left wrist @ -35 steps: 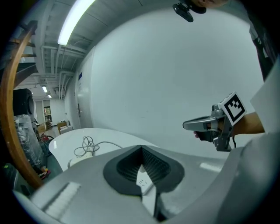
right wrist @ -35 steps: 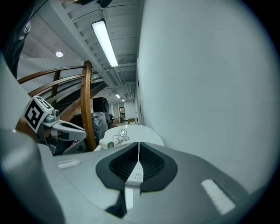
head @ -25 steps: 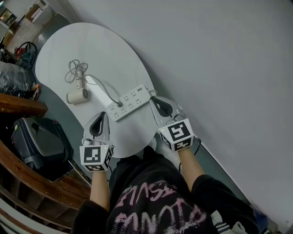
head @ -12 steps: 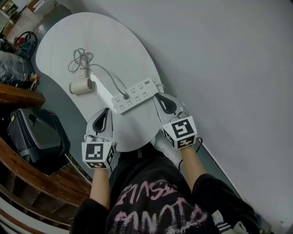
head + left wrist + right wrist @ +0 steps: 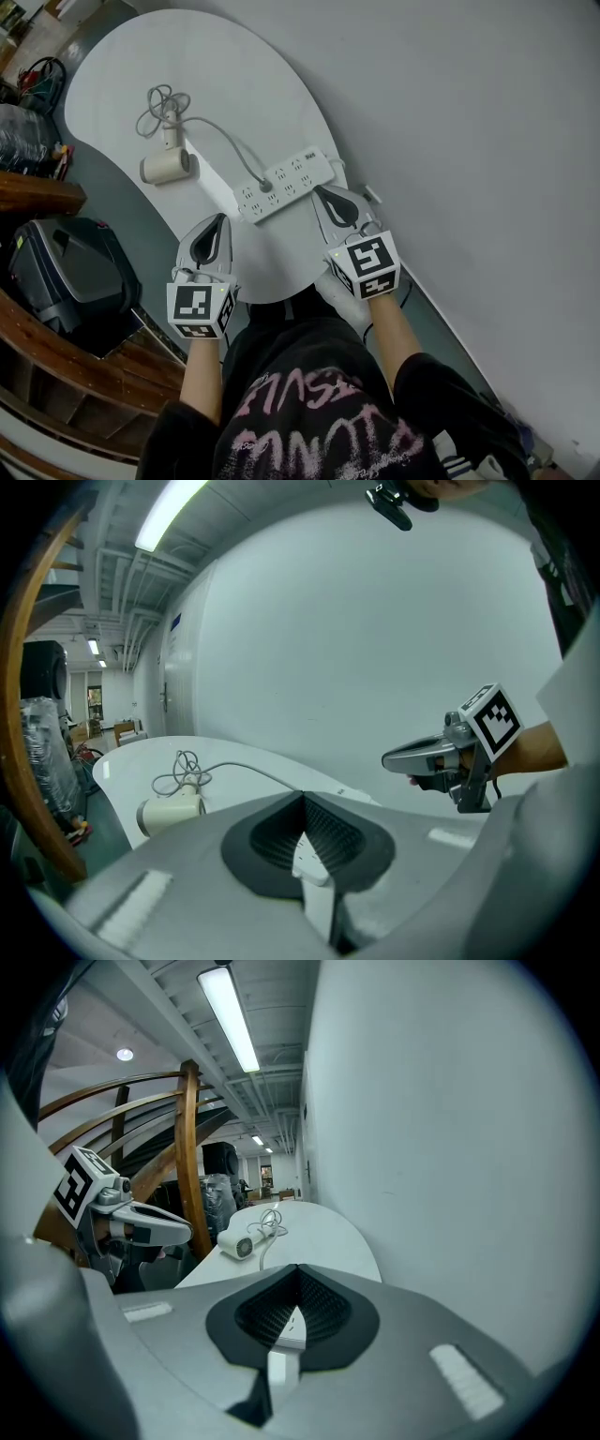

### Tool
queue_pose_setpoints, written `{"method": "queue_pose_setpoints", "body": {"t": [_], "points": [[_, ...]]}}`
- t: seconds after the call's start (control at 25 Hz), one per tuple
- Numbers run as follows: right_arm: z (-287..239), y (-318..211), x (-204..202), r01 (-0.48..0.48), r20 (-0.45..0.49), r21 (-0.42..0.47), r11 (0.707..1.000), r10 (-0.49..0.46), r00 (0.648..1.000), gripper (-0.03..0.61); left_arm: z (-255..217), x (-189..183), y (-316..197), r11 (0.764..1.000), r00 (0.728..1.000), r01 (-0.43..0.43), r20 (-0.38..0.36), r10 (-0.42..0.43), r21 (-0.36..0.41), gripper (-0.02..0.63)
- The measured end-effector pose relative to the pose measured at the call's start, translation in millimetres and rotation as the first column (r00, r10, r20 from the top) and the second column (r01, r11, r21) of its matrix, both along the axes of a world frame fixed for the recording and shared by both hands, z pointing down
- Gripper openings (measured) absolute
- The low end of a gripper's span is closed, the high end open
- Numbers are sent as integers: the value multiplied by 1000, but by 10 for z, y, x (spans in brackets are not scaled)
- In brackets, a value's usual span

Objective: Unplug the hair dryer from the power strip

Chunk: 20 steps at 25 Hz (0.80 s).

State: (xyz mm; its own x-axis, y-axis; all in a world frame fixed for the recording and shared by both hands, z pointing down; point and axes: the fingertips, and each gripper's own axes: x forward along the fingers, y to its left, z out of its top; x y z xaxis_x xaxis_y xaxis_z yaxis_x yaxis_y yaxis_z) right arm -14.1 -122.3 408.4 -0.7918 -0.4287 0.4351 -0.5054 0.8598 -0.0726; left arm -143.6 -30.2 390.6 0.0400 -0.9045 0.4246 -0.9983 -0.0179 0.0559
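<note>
So the hair dryer (image 5: pixel 167 166) is lying on its side near the left edge of the white table (image 5: pixel 234 66), well away from both grippers. Its cord (image 5: pixel 220 145) is partly bunched in a loose tangle just behind it. The rest runs across the tabletop to a plug (image 5: pixel 265 186) that's still sitting in the power strip (image 5: pixel 286 181). The strip lies at an angle on the near part of the table, close to the grey wall (image 5: pixel 450 112).

The right gripper (image 5: pixel 321 192) has its tip just beside the strip's near edge, towards the wall end, though I honestly can't tell if it's touching. Its jaws are pressed together with nothing in them.

The left gripper (image 5: pixel 216 220) is over the near left rim of the table, a bit short of the strip. Its jaws are together too and holding nothing.

Off the table's left side there's a black case (image 5: pixel 70 281) on the floor.
</note>
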Motion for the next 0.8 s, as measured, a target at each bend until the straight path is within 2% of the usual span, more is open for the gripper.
{"method": "queue_pose_setpoints", "body": {"t": [0.52, 0.8], "points": [[273, -51, -253, 47, -50, -38, 998, -48, 998, 8, 230, -4, -188, 998, 997, -60, -43, 59, -34, 1], [397, -88, -304, 50, -64, -70, 996, -55, 996, 8, 302, -9, -305, 996, 996, -79, -41, 77, -29, 1]]}}
